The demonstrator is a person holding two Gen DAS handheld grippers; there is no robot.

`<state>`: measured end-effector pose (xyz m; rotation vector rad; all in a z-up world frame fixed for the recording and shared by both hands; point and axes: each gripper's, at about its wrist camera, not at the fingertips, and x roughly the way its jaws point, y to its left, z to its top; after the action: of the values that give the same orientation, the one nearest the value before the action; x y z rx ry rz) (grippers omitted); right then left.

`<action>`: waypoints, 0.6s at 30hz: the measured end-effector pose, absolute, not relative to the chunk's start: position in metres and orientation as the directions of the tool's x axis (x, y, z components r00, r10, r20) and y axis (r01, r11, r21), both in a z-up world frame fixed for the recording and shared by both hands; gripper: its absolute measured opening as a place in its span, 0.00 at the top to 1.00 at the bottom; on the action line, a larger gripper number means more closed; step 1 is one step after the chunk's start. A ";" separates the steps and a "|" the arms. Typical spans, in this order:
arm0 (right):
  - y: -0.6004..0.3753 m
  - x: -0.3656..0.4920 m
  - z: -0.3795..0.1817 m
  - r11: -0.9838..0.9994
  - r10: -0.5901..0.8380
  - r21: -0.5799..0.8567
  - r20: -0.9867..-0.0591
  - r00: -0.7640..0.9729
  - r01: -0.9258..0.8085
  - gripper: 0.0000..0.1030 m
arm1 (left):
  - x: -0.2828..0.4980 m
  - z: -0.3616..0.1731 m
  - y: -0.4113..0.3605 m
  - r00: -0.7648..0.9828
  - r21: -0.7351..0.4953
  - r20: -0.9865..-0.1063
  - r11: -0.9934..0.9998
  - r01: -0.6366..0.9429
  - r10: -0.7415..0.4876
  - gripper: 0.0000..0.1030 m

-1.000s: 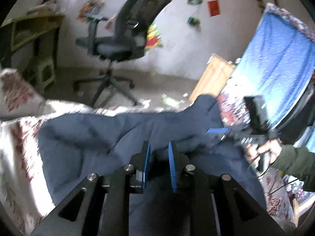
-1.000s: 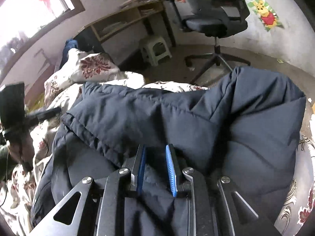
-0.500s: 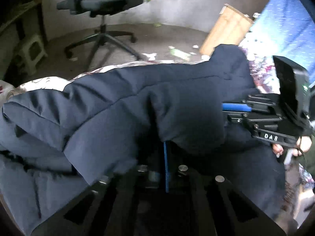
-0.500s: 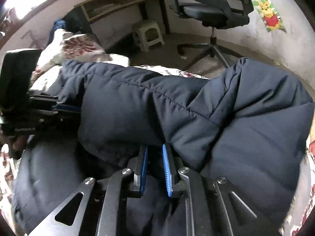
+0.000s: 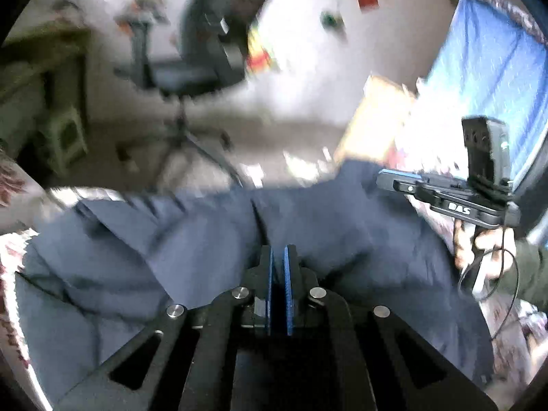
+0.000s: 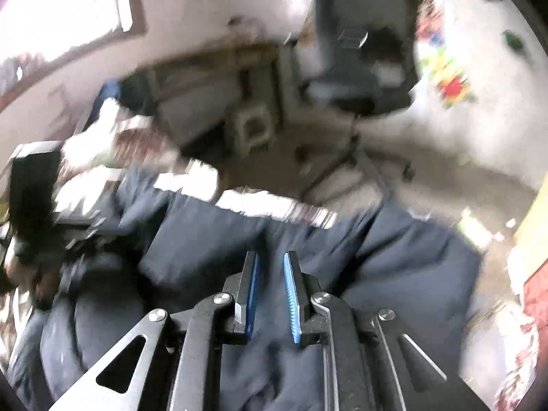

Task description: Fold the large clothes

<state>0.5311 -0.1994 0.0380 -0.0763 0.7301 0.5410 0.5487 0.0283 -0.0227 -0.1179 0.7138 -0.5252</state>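
A dark navy padded jacket (image 5: 154, 246) lies spread over the bed and fills the lower half of both views (image 6: 411, 267). My left gripper (image 5: 278, 253) is low over its middle. The blue pads are almost together, and a crease of the cloth runs into the tips. In the left wrist view my right gripper (image 5: 382, 181) is held by a person's hand (image 5: 486, 243) at the jacket's raised far right corner. In its own view the right gripper (image 6: 272, 263) stands narrowly apart with jacket cloth filling the gap. Both views are blurred.
A floral bedsheet (image 5: 10, 178) shows at the jacket's left edge. Past the bed are bare floor, a black office chair (image 5: 191, 75), a small stool (image 5: 68, 133) and a wooden desk (image 5: 44, 44). On the right are a blue hanging cloth (image 5: 489, 68) and a leaning wooden board (image 5: 373, 116).
My left jaws closed from a finger-wide gap. The jacket fold that bulged over them half a second ago now lies lower and flatter. Both views have swung up towards the room.
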 end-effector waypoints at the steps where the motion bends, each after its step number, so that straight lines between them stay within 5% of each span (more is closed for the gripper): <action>1: -0.203 0.542 0.042 0.886 0.419 0.124 -0.624 0.660 -0.446 0.86 | 0.553 -0.020 0.032 0.680 -0.275 -0.577 0.891 0.360 -0.453 0.95; 8: -0.213 0.610 -0.011 0.983 0.181 0.128 -0.759 0.625 -0.130 0.87 | 0.602 -0.044 0.069 0.683 -0.281 -0.719 0.953 -0.116 -0.129 0.95; 13: -0.216 0.603 -0.025 0.988 0.151 0.103 -0.762 0.630 -0.113 0.88 | 0.602 -0.064 0.096 0.646 -0.356 -0.747 0.915 -0.191 -0.156 0.95; 18: -0.213 0.587 0.010 0.948 0.314 0.249 -0.660 0.683 -0.196 0.83 | 0.575 -0.021 0.095 0.785 -0.360 -0.594 0.931 -0.065 -0.175 0.95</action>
<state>0.5866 -0.2126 0.0099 0.1635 0.7682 0.2872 0.5745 0.0952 -0.0205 -0.3773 0.6688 -0.0606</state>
